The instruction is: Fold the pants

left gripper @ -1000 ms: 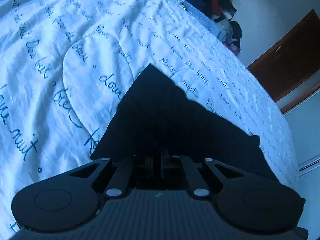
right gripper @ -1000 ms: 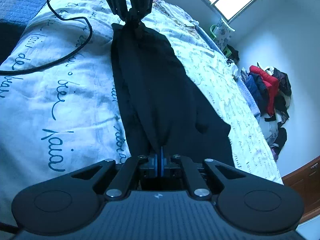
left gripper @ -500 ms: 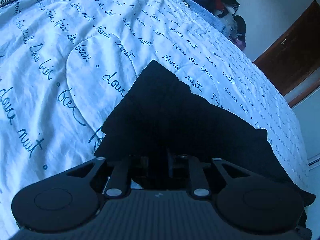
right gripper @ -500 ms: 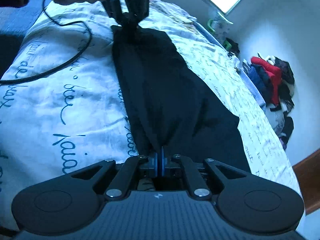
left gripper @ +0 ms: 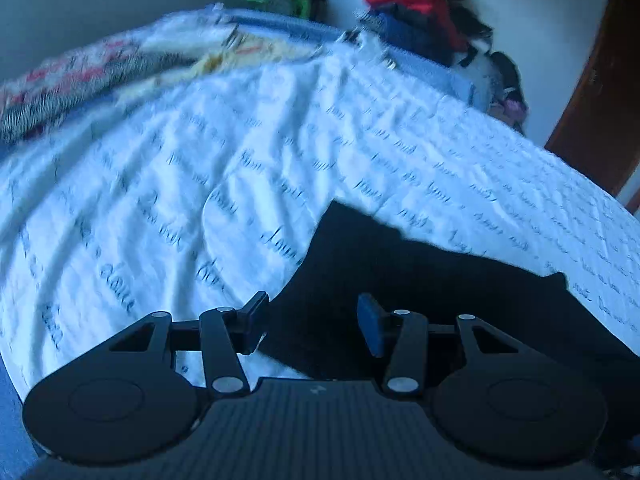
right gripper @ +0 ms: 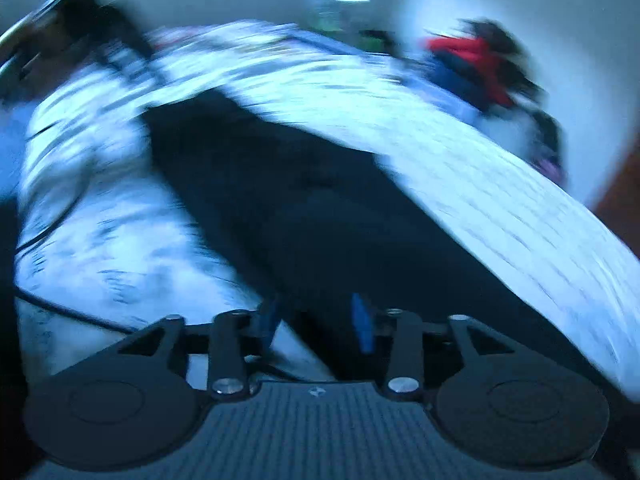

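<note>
Pants (left gripper: 408, 292), black: lying flat on the script-printed bedspread (left gripper: 240, 168). Your left gripper (left gripper: 314, 326) and right gripper (right gripper: 316, 322) are hovering, jaws wide, gripping nothing.

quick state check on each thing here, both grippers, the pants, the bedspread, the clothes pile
left gripper: jaws open, holding nothing
right gripper: jaws open, holding nothing
black pants: lying flat on the bed
printed bedspread: spread out, lightly wrinkled
clothes pile: heaped beyond the far edge of the bed
</note>
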A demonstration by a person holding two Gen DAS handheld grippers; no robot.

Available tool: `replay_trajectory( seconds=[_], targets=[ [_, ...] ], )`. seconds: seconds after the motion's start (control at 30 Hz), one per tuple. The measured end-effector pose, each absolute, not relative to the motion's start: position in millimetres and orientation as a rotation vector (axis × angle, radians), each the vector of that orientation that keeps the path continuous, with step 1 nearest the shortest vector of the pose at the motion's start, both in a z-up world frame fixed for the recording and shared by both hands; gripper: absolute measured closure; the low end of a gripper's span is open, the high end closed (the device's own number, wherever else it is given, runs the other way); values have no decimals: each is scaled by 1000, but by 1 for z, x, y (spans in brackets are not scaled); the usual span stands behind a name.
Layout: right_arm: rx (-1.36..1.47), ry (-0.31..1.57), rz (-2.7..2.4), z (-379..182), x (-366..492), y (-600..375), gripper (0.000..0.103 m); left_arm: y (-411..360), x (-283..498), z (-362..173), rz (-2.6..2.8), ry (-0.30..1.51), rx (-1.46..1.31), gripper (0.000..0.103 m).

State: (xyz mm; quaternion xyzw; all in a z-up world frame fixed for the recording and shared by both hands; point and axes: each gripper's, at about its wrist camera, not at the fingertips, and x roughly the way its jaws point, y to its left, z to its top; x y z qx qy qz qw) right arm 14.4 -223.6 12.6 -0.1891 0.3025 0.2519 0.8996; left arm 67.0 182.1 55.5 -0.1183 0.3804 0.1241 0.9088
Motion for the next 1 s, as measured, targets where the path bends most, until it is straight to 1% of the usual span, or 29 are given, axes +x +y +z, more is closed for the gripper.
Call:
replay_trajectory(
  seconds=[0.07, 0.2, 0.3, 0.37, 0.47, 0.57, 0.67, 0.7, 0.73, 0.77, 0.83, 0.9, 1.0],
  targets=[
    [-284, 629, 389, 15, 12, -264, 54, 164, 70, 60, 175, 782, -226, 51],
    [-42, 612, 95, 15, -2, -359, 53, 107, 85, 58, -74, 816, -190, 51],
    [140, 548, -153, 17, -13, -436, 36, 49, 93, 44, -250, 848, -133, 51],
    [229, 516, -258, 14, -17, -485, 36, 15, 92, 30, -336, 868, -101, 51],
    [374, 532, -309, 3, -11, -544, 36, -27, 90, 13, -437, 898, -66, 51],
    [524, 573, -257, -13, 0, -579, 36, -55, 86, 0, -498, 932, -43, 50],
    [590, 590, -167, -22, 13, -593, 38, -73, 83, -8, -519, 953, -10, 50],
    [592, 591, -136, -23, 16, -596, 50, -77, 80, -9, -521, 954, 0, 50],
    [586, 601, -118, -23, 20, -601, 76, -79, 80, -10, -521, 956, 9, 50],
    [589, 617, -104, -23, 25, -602, 85, -80, 79, -11, -520, 954, 16, 49],
    [586, 627, -75, -23, 29, -602, 87, -83, 80, -10, -517, 950, 25, 48],
    [517, 632, -93, -17, 29, -595, 88, -88, 81, -6, -518, 948, 24, 48],
    [401, 591, -146, -3, 32, -579, 89, -91, 84, -5, -528, 950, 12, 48]
  ],
)
